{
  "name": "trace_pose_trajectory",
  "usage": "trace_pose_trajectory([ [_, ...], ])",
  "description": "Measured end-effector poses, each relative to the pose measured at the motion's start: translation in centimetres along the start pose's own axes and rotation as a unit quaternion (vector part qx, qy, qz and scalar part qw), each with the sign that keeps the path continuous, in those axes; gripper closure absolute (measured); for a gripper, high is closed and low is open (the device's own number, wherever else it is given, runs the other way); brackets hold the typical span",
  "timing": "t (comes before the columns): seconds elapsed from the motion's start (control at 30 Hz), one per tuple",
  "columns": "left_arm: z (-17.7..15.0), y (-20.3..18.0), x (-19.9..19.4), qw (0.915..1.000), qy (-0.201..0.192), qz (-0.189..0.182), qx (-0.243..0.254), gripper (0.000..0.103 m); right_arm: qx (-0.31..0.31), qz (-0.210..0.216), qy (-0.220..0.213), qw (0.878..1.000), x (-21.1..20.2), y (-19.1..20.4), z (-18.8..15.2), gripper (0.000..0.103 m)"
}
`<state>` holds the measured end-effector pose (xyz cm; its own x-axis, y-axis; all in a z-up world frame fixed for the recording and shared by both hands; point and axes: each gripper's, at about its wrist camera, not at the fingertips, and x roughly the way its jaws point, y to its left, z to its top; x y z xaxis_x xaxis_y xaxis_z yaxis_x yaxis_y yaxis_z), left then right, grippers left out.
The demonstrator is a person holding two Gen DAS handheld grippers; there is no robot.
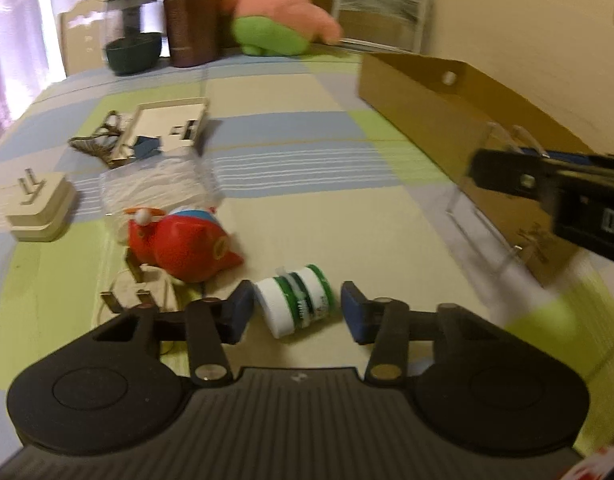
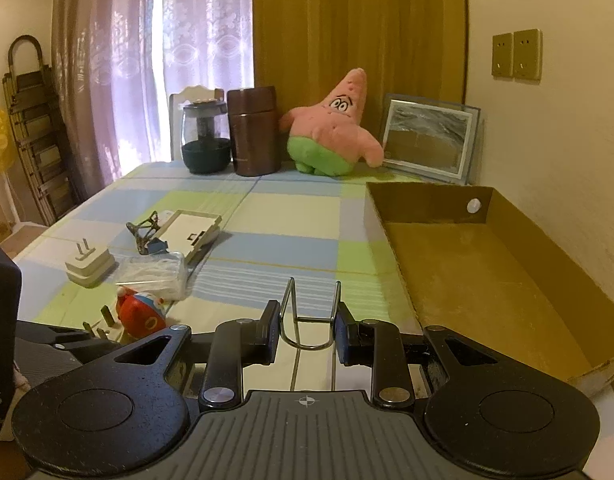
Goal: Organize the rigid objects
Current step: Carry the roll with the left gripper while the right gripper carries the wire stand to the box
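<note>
My left gripper point(image 1: 295, 310) is open, its jaws on either side of a white and green jar point(image 1: 295, 305) that lies on its side on the checked tablecloth. My right gripper point(image 2: 305, 334) is shut on a clear acrylic stand with a bent wire frame point(image 2: 309, 320), held just left of the brown cardboard box point(image 2: 479, 280). The same stand point(image 1: 483, 224) and the right gripper point(image 1: 547, 188) show at the right of the left wrist view, against the box wall point(image 1: 427, 108). The box looks empty inside.
A red toy point(image 1: 183, 244), a white plug adapter point(image 1: 41, 208), a bag of cotton swabs point(image 1: 159, 180), a white tray-like case point(image 1: 171, 124) and a metal clip point(image 1: 99, 140) lie on the left. A kettle point(image 2: 205, 140), brown canister point(image 2: 253, 132), plush star point(image 2: 331, 128) and picture frame point(image 2: 427, 136) stand at the back.
</note>
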<state>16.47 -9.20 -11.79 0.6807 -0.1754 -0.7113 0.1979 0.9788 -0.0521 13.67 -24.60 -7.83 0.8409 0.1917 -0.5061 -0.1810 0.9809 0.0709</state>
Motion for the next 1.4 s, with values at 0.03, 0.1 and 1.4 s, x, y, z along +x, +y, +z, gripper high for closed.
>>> trace_pose_trajectory([
  [0.03, 0.0, 0.1, -0.1, 1.0000, -0.005, 0.006, -0.002, 0.068, 0.000, 0.000, 0.001, 1.000, 0.0, 0.0, 0.0, 0.079],
  [0.1, 0.0, 0.1, -0.4, 0.9998, -0.007, 0.018, 0.002, 0.073, 0.003, -0.001, 0.003, 1.000, 0.1, -0.1, 0.0, 0.079],
  [1.4, 5.7, -8.6, -7.1, 0.9972, -0.017, -0.052, 0.051, 0.076, 0.072, -0.095, 0.003, 0.993, -9.1, -8.7, 4.6, 0.079],
])
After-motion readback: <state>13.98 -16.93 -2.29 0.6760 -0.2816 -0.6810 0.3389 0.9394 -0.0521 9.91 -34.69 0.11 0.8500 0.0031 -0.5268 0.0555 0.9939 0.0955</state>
